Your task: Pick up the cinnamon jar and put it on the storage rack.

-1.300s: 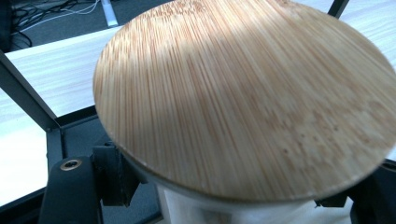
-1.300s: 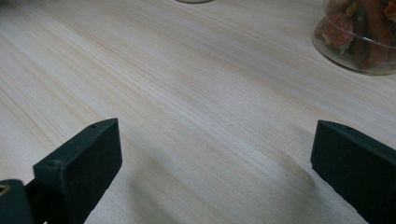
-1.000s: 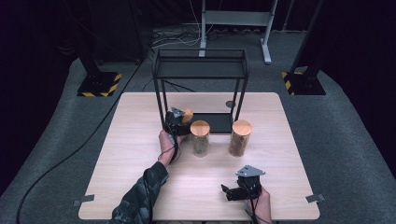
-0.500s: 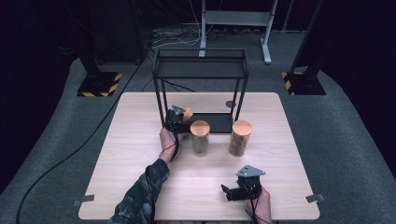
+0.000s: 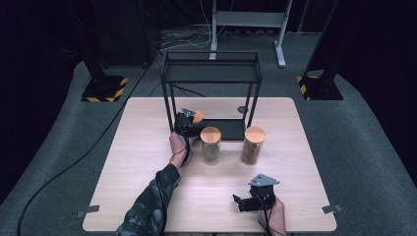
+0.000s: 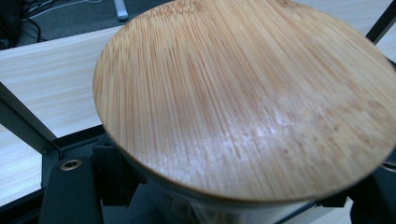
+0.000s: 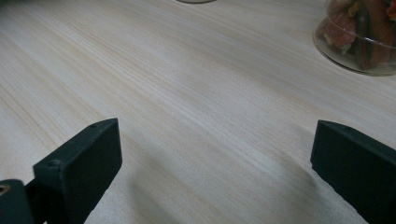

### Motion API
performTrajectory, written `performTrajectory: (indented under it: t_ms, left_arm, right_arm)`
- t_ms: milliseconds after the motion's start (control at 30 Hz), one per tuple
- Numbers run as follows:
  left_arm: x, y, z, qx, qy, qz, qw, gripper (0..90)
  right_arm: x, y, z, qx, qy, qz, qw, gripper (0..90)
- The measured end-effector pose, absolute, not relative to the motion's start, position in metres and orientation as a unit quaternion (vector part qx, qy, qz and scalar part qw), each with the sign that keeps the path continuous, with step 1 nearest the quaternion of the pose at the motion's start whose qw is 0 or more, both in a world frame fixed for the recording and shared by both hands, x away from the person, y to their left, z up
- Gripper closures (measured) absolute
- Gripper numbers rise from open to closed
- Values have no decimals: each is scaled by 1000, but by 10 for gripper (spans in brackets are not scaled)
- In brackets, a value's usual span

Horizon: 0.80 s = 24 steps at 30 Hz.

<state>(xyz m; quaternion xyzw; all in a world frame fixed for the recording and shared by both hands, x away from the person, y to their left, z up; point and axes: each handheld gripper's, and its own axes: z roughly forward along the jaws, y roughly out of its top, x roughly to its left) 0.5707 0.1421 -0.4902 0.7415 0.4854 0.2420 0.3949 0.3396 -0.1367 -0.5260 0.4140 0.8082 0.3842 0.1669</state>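
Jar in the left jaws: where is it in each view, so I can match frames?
High view: held jar sits left of centre, at the rack's lower shelf, by the left gripper.
Left gripper view: its bamboo lid spans most of the frame, close up.
Right gripper view: not in it; another jar is at top right.
Shared landmark: the light wooden table.

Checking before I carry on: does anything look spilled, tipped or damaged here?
Nothing stands out. Both free jars stand upright with lids on, and the left gripper holds a third jar at the rack.
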Motion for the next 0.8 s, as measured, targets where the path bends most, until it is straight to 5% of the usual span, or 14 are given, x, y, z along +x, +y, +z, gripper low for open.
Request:
performTrajectory:
  t_ms: [800]
  left_arm:
    - [584, 140, -495, 739, 487, 254, 390, 256]
  right_arm:
    - [339, -137, -526, 412, 809, 385, 167, 11]
